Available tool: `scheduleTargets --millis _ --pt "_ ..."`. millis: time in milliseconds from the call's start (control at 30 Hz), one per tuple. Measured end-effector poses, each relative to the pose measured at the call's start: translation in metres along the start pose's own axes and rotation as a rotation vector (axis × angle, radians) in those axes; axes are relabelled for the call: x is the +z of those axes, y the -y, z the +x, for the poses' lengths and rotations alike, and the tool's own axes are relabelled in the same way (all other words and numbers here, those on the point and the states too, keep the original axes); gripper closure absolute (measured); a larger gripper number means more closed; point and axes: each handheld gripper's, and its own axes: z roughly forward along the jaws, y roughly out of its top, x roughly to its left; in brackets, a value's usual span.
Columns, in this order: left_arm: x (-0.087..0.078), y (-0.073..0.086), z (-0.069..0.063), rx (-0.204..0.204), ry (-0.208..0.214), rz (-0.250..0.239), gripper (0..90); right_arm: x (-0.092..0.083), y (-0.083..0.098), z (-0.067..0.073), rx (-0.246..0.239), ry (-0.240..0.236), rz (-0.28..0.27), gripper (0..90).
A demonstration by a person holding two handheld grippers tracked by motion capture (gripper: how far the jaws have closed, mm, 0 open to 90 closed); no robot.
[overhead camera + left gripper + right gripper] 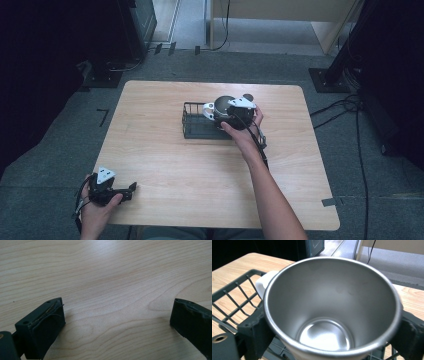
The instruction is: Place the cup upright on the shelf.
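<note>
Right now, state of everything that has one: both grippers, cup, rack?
left gripper: open, nothing between its jaws, low over the bare table near its front left corner.
right gripper: shut on the steel cup, one jaw on each side.
steel cup: upright, empty, white handle, held over the wire rack.
wire rack: on the table, right way up; the part in view looks empty.

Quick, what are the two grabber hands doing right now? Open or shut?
Left gripper: open, holding nothing, low over the bare wooden table.
Right gripper: shut on a steel mug with a white handle, over the black wire basket.
</note>
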Motion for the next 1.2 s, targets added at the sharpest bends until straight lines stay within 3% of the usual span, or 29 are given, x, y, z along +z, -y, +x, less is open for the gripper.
scheduleTargets --millis 500,1200 --pt "0.000 0.000 -0.001 0.004 -0.006 0.001 0.0 -0.040 -0.010 -0.012 0.016 -0.009 -0.056 1.3" --pt "0.000 0.000 -0.001 0.004 -0.007 0.001 0.0 -0.094 0.033 -0.052 0.065 0.038 -0.045 1.4"
